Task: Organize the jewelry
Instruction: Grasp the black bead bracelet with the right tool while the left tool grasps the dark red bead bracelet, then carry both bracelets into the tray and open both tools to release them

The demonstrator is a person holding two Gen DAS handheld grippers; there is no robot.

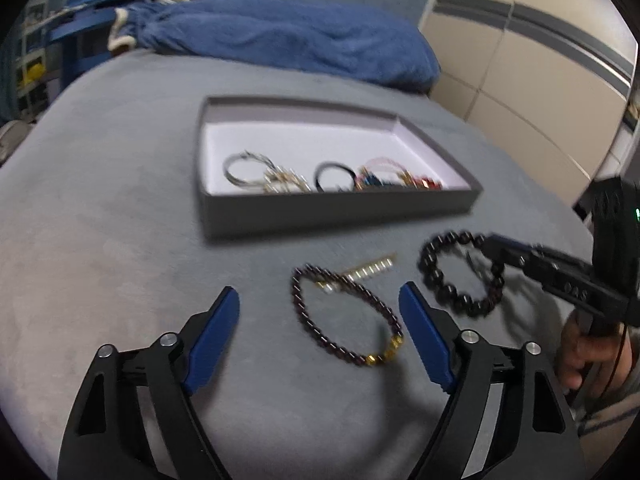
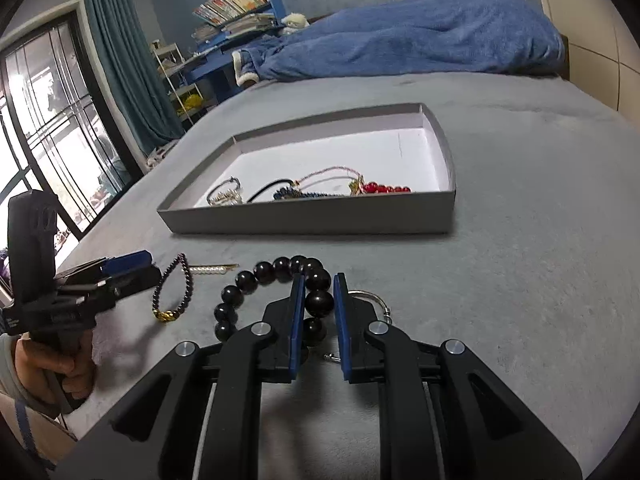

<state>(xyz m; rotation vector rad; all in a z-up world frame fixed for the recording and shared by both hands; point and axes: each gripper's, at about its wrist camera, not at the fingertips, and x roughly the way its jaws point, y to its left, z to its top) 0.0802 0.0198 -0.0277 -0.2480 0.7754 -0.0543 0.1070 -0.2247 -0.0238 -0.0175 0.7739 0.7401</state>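
Observation:
A bracelet of large black beads (image 2: pixel 264 270) lies on the grey bed cover, and my right gripper (image 2: pixel 319 280) is shut on one side of it; it shows too as the black bracelet (image 1: pixel 460 304) at the right gripper (image 1: pixel 486 242). A silver bangle (image 2: pixel 370 296) peeks out beside the right finger. My left gripper (image 1: pixel 319 292) is open, its fingers either side of a thin dark-red bead bracelet (image 1: pixel 298 312) with gold beads. A pearl bar clip (image 1: pixel 370 271) lies just past that bracelet. Beyond them is a grey box tray (image 1: pixel 340 208) holding several pieces.
A blue blanket (image 1: pixel 280 36) is heaped at the far end of the bed. A cream wardrobe (image 1: pixel 540 60) stands to the right, and a window (image 2: pixel 40 120) and cluttered shelves (image 2: pixel 232 4) to the left. A hand (image 1: pixel 580 352) holds the right gripper's handle.

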